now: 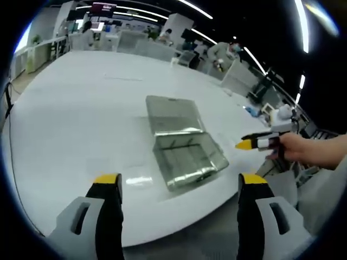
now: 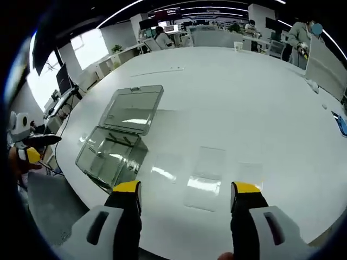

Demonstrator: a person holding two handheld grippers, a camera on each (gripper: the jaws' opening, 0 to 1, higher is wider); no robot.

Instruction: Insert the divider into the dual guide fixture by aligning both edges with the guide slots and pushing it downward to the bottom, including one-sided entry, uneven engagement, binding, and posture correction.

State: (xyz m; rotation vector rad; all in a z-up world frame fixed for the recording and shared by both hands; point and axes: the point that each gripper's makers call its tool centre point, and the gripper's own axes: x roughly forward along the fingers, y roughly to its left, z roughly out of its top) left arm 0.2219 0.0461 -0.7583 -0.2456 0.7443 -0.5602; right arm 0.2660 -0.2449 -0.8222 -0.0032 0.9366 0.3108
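One clear dual guide fixture (image 1: 181, 143) (image 2: 120, 135) lies on the white surface (image 1: 81, 108) (image 2: 244, 97) with its lid flung open. What look like three flat clear divider sheets (image 2: 205, 177) lie beside it. The left hand-held gripper (image 1: 179, 181) and right hand-held gripper (image 2: 185, 189) both gape wide, holding nothing.

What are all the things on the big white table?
Table: one, white, under everything.
Clear box: one, see-through, near the table edge; its lid is open, lying flat behind it.
Clear flat sheets: a few, see-through, on the table beside the box; count hard to tell.
Left gripper: grey with yellow-tipped fingers, open, empty.
Right gripper: same colours, open, empty.
Hand: one, holding the right gripper.
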